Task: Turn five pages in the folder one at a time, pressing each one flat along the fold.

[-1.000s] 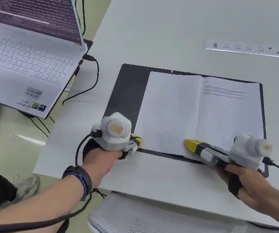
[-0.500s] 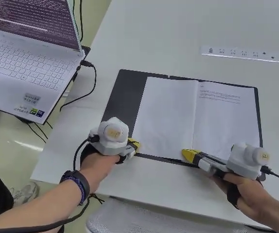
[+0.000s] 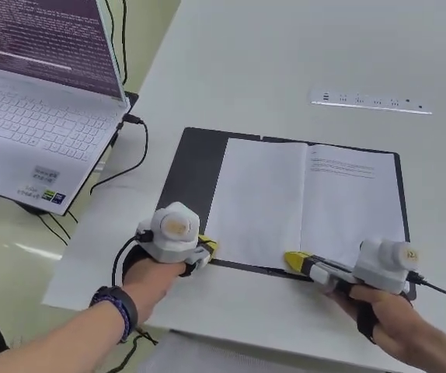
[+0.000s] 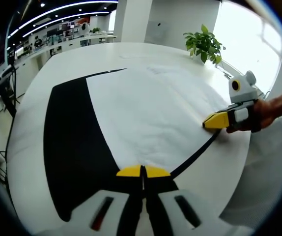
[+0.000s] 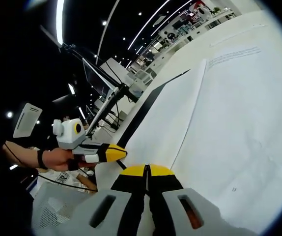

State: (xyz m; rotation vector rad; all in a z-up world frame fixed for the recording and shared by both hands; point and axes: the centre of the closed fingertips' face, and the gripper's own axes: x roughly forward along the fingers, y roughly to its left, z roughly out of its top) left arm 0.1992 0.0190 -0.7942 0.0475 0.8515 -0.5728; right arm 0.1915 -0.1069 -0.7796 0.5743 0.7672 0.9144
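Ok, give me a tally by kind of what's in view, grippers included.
Folder: 1
Laptop: 1
Power strip: 1
Grippers: 2, left gripper and right gripper
Total: 5

Left claw (image 4: 142, 171) closed (tips touching) over folder (image 4: 72, 142); right claw (image 4: 214, 121) at page (image 4: 146, 108).

left gripper (image 3: 210, 247), right gripper (image 3: 292, 259): white rounded housings, yellow jaw tips, black cables (image 3: 439, 286) trailing. dark wristband (image 3: 120, 300) on left wrist.
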